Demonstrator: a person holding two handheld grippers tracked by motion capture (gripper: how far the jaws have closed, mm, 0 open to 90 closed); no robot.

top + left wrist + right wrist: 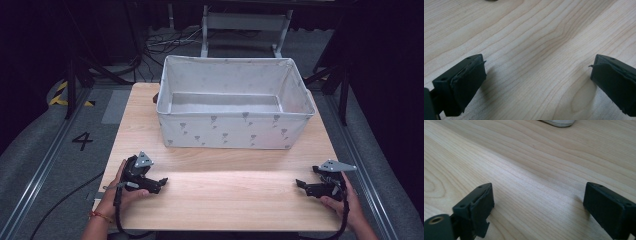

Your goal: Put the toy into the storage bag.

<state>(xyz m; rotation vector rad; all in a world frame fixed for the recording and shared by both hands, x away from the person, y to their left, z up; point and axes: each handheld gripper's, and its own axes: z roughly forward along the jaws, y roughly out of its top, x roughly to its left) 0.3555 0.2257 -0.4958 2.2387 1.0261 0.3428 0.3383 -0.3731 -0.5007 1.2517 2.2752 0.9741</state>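
Pale wooden table point(225, 200) fills the lower frame of the high view. Near its bottom corners two hands rest black grippers on the bare wood, left gripper point(161, 184) at lower left, right gripper point(301, 185) at lower right, both aimed inward, jaws spread wide and holding nothing, seemingly parked at rest. Farther back, at centre, a white fabric storage bin point(231, 131) stands open-topped, well apart from both
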